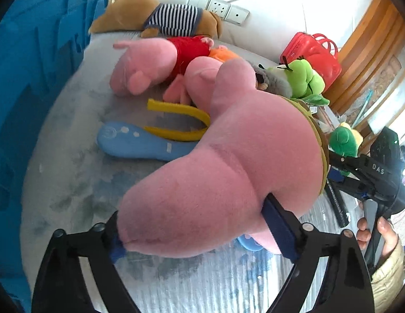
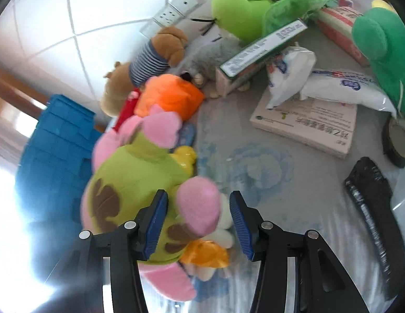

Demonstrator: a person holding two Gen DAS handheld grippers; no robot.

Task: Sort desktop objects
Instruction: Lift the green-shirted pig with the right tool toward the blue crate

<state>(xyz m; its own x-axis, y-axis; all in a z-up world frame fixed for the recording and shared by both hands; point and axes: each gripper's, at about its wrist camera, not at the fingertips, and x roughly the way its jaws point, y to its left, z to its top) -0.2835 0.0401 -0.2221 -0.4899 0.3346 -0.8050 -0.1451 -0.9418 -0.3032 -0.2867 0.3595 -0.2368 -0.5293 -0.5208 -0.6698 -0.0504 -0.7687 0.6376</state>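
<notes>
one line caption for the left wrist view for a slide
Left gripper clamps a large pink plush toy above a grey cloth-covered table beside a blue plastic crate.

White tiled wall, sockets, wooden trim

A row of wall sockets (image 1: 218,7) sits top centre on the tiled wall (image 1: 293,5); wooden trim (image 1: 372,39) runs down the upper right edge of the frame.

**Crowded far side, open cloth in the middle**

Right wrist view: bare cloth (image 2: 257,167) lies ahead. A pink plush turtle (image 2: 139,203) blocks the left, medicine boxes (image 2: 306,125) and a green plush (image 2: 380,60) crowd the far right, and a black comb (image 2: 369,208) lies near right.
</notes>
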